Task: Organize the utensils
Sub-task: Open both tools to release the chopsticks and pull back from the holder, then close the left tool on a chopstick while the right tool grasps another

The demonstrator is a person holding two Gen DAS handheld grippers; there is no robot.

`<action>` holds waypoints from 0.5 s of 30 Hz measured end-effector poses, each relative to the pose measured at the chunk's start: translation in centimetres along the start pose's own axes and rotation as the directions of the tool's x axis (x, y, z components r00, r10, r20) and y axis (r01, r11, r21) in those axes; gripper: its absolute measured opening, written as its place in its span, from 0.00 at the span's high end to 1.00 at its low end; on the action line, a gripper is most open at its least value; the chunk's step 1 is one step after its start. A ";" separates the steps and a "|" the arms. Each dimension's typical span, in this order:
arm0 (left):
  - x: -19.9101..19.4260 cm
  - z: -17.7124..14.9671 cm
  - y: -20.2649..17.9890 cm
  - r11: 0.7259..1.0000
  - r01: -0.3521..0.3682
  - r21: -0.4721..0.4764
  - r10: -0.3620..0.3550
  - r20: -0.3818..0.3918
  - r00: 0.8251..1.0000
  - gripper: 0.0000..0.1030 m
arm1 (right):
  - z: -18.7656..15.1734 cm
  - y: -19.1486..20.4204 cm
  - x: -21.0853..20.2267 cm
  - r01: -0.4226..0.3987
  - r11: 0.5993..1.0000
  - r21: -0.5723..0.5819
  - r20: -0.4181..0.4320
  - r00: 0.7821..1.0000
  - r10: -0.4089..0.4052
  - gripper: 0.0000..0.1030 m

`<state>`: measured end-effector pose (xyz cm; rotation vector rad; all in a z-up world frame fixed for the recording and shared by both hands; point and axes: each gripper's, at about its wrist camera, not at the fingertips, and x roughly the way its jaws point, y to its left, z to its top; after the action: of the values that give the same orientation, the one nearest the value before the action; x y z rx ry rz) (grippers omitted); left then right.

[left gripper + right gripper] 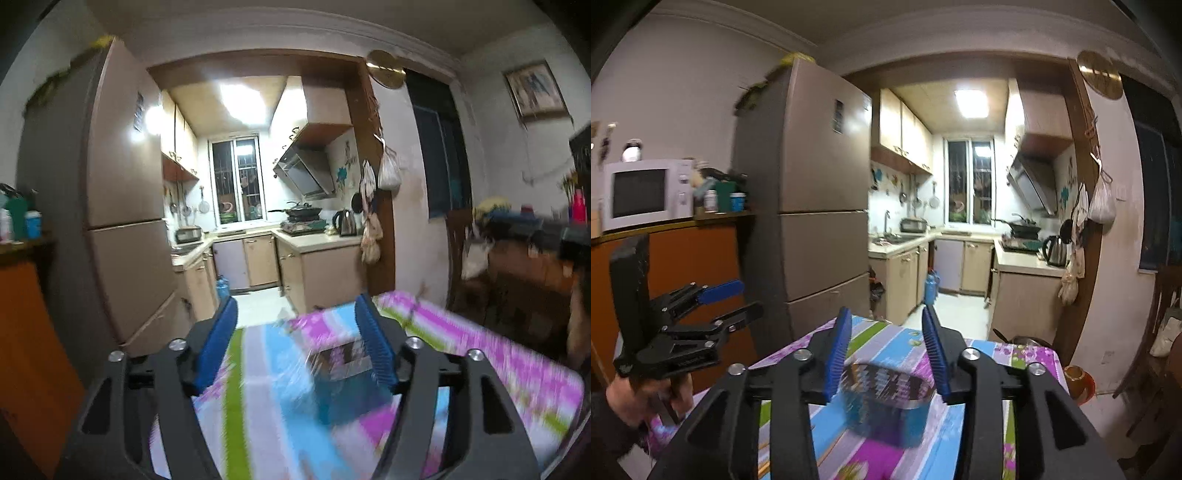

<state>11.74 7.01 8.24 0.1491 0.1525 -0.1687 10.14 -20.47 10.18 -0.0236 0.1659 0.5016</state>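
I see the blue utensil holder (pixel 886 402) standing on the striped tablecloth (pixel 979 417), below and just ahead of my right gripper (pixel 886 350), whose blue pads (pixel 837 354) are spread with nothing between them; my left gripper (pixel 295 343) is likewise released, the holder (pixel 343 387) (badly blurred here) lying low toward its right finger, untouched

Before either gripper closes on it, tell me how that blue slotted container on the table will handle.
The blue slotted container looks like thin plastic, so probably light and easily shoved across the tablecloth. Its open top and perforated walls suggest it may flex when squeezed. It stands upright, fairly tall; a high push might tip it.
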 end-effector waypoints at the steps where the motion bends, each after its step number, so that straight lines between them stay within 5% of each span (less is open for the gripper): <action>1: -1.7 -1.7 0.3 1.000 -0.008 0.012 0.008 -0.011 1.000 0.34 | -1.6 0.6 -1.7 -0.003 1.000 0.009 0.003 1.000 0.003 0.56; 5: -6.8 -8.4 1.6 0.999 -0.052 0.009 0.053 -0.080 0.995 0.34 | -9.4 3.1 -6.2 0.012 0.996 0.089 -0.049 0.999 -0.008 0.56; 9: -9.8 -15.8 3.1 0.992 -0.100 -0.081 0.083 -0.190 0.978 0.34 | -18.7 6.7 -7.8 0.064 0.986 0.155 -0.199 0.979 -0.033 0.56; 15: -10.8 -21.2 2.4 0.992 -0.083 -0.094 0.055 -0.266 0.962 0.34 | -24.7 11.7 -7.0 0.078 0.989 0.124 -0.319 0.947 -0.035 0.61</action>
<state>-1.33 14.38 -10.44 0.0717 0.4202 -0.0703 -5.36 -15.11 -12.86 0.0238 0.5128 0.4259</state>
